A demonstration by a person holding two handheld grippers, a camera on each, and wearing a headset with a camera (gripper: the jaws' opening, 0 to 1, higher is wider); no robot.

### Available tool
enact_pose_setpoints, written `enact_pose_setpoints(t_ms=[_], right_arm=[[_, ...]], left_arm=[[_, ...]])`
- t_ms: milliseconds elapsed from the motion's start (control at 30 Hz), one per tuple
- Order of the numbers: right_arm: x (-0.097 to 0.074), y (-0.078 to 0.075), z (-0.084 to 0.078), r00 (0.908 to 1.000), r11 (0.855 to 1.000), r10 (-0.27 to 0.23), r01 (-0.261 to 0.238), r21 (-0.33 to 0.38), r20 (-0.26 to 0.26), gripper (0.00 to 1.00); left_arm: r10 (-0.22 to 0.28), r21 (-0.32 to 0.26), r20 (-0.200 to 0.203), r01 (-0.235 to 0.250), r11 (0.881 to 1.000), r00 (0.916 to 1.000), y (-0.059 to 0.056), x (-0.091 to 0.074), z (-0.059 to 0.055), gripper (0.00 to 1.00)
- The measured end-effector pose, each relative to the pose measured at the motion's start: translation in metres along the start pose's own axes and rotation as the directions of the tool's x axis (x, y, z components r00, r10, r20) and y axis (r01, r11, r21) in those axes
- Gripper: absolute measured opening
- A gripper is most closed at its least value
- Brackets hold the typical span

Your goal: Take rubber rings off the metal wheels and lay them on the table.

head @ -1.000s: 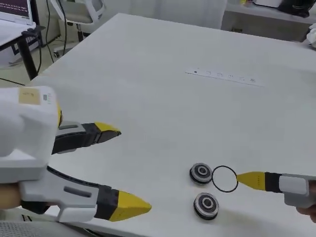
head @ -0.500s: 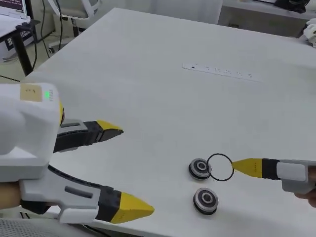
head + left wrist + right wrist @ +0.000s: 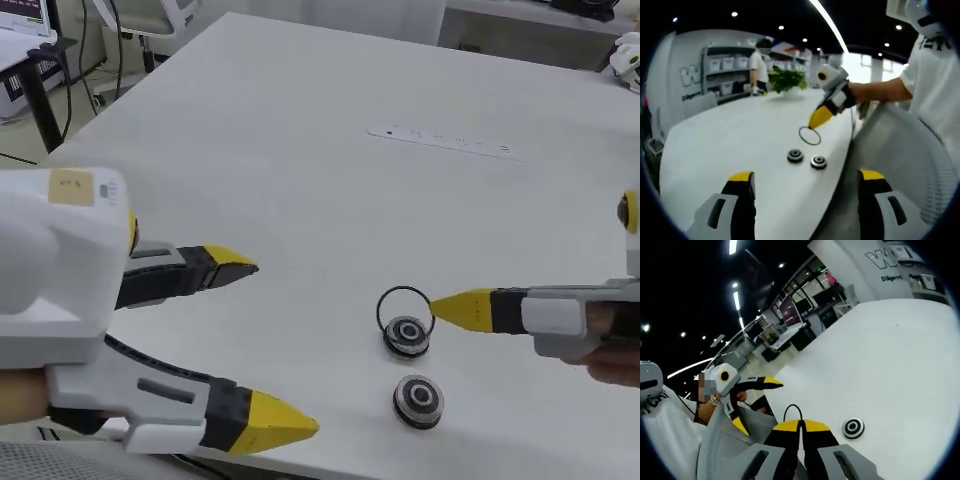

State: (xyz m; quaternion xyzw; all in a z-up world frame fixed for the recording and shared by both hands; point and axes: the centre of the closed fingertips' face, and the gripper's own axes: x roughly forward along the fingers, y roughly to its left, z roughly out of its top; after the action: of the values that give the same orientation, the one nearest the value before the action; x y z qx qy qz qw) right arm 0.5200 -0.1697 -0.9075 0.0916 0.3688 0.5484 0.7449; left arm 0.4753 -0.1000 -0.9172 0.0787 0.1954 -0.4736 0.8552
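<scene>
Right tongs [image 3: 440,308] clamped on thin black rubber ring [image 3: 404,305]; left tongs [image 3: 280,348] apart, 9 o'clock. Lay it flat on white surface [image 3: 300,150], 12 o'clock of round metal wheel [image 3: 407,336], then release.

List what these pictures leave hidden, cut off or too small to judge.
- Right gripper view: ring mostly hidden behind the right gripper.
- Head view: marks on the strip too small to read.
- Head view: near wheel too small to tell if its ring remains.
</scene>
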Motion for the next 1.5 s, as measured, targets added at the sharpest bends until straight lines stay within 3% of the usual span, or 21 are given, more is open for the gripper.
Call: enact_pose_setpoints(t_ms=[300, 500, 700, 1200, 1367, 1500], right_arm=[[0.031, 0.011, 0.001, 0.9972, 0.997, 0.028, -0.033, -0.064, -0.069, 0.0], [0.049, 0.012, -0.012, 0.9908, 0.994, 0.026, -0.039, -0.098, -0.133, 0.0], [0.062, -0.003, -0.031, 0.9817, 0.993, -0.03, 0.008, -0.118, -0.188, 0.0], [0.071, -0.041, -0.055, 0.9731, 0.993, -0.114, 0.111, -0.026, -0.2, 0.0], [0.074, -0.044, -0.065, 0.9673, 0.992, -0.127, 0.127, -0.014, -0.22, 0.0], [0.075, -0.045, -0.065, 0.9682, 0.992, -0.127, 0.129, -0.002, -0.216, 0.0]], left_arm=[[-0.01, 0.007, -0.003, 0.01, 1.0, 0.9999, -0.002, 0.001, -0.001, 0.85], [-0.006, 0.014, -0.004, 0.006, 1.0, 1.0, -0.001, 0.001, -0.001, 0.84], [-0.003, 0.008, -0.006, 0.003, 1.0, 1.0, -0.001, 0.0, -0.002, 0.84], [-0.01, -0.005, -0.027, 0.01, 1.0, 0.9996, -0.001, 0.001, -0.006, 0.83], [-0.01, -0.005, -0.038, 0.01, 1.0, 0.9992, -0.001, 0.002, -0.008, 0.82], [-0.01, -0.008, -0.039, 0.01, 1.0, 0.9992, -0.001, 0.002, -0.009, 0.82]])
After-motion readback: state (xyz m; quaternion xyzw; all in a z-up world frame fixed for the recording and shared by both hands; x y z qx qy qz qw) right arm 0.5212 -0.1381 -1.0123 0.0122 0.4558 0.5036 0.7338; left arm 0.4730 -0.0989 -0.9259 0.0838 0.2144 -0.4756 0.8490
